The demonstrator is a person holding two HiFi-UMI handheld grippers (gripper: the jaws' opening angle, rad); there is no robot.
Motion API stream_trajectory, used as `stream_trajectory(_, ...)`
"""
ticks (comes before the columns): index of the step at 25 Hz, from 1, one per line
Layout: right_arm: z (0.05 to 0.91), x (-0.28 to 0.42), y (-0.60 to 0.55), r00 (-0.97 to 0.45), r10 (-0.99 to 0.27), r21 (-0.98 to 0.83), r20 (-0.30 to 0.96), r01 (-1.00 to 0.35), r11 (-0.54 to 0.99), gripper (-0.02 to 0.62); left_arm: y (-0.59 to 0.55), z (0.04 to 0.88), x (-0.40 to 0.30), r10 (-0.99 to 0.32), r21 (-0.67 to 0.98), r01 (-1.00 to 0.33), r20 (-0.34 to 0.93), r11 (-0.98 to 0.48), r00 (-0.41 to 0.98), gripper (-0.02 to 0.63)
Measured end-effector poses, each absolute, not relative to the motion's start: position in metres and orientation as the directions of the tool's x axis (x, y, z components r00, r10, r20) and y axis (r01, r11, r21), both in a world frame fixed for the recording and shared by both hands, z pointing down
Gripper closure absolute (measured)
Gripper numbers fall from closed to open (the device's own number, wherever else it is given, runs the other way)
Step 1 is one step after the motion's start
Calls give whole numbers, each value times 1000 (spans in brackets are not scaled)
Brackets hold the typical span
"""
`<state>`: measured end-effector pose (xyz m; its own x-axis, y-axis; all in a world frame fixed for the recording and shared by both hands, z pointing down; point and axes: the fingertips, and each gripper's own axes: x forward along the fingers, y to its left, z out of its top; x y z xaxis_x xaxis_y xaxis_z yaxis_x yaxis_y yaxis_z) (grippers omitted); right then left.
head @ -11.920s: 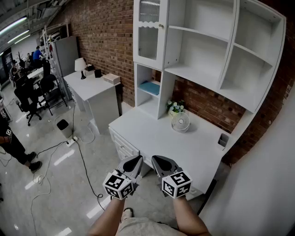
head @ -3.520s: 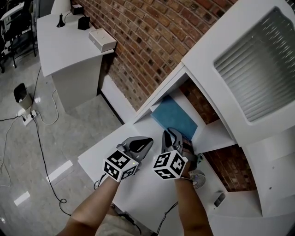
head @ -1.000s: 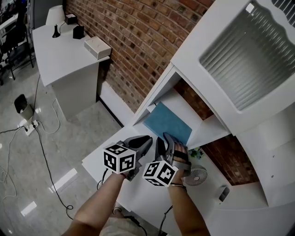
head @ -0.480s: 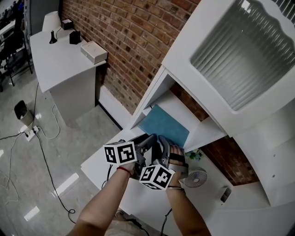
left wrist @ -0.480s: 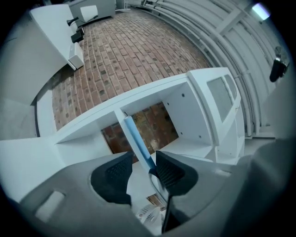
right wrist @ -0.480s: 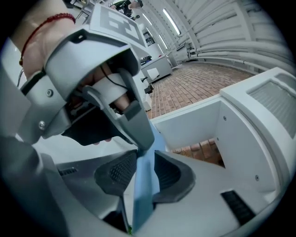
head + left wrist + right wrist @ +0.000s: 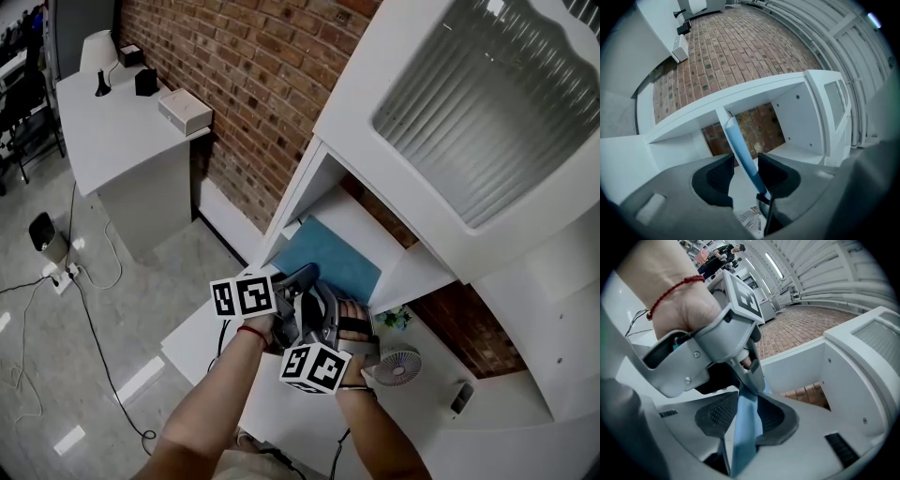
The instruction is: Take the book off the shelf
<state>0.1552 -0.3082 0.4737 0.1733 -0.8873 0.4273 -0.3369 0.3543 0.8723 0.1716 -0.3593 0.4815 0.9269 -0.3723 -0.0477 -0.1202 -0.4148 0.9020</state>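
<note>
A thin blue book (image 7: 323, 261) lies flat in the low open compartment of the white shelf (image 7: 302, 192), its near end sticking out over the edge. My left gripper (image 7: 305, 277) reaches in level from the left. Its jaws have just been opening, and the book (image 7: 740, 152) runs edge-on between them with a gap at the left pad. My right gripper (image 7: 328, 307) points up at the book's near end from below. Its jaws have just been opening too, and the book (image 7: 745, 427) stands between them. The left gripper (image 7: 729, 329) crosses just above the right one.
A small white fan (image 7: 394, 361) and a little plant (image 7: 396, 317) stand on the white desk (image 7: 211, 342) below the shelf. A ribbed glass cabinet door (image 7: 469, 103) hangs above. A brick wall (image 7: 253, 84) and a side desk (image 7: 103, 131) lie to the left.
My left gripper has rolled and slid right, up to the book's near end, and its jaws now straddle the book. The right gripper has kept its place at the book.
</note>
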Motion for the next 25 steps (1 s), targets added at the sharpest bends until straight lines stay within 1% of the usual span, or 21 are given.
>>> stream_trajectory(6, 475, 154, -307, 149, -886, 863, 439, -345, 370, 456, -368, 479, 183, -330, 901, -101, -49, -423, 943, 462)
stream_trajectory(14, 473, 156, -307, 110, -882, 830, 459, -408, 381, 456, -370, 481, 186, -337, 900, -113, -40, -421, 941, 465)
stream_trajectory(17, 473, 156, -306, 101, -881, 821, 462, -424, 382, 454, -370, 481, 186, -334, 902, -109, -41, -418, 942, 474)
stream_trajectory(21, 475, 157, -304, 97, -879, 822, 467, -415, 391, 454, -369, 480, 187, -329, 908, -93, -51, -409, 943, 503)
stream_trajectory(25, 473, 158, -298, 84, -876, 814, 474, -421, 400, 454, -369, 480, 186, -333, 925, -63, -71, -374, 940, 517)
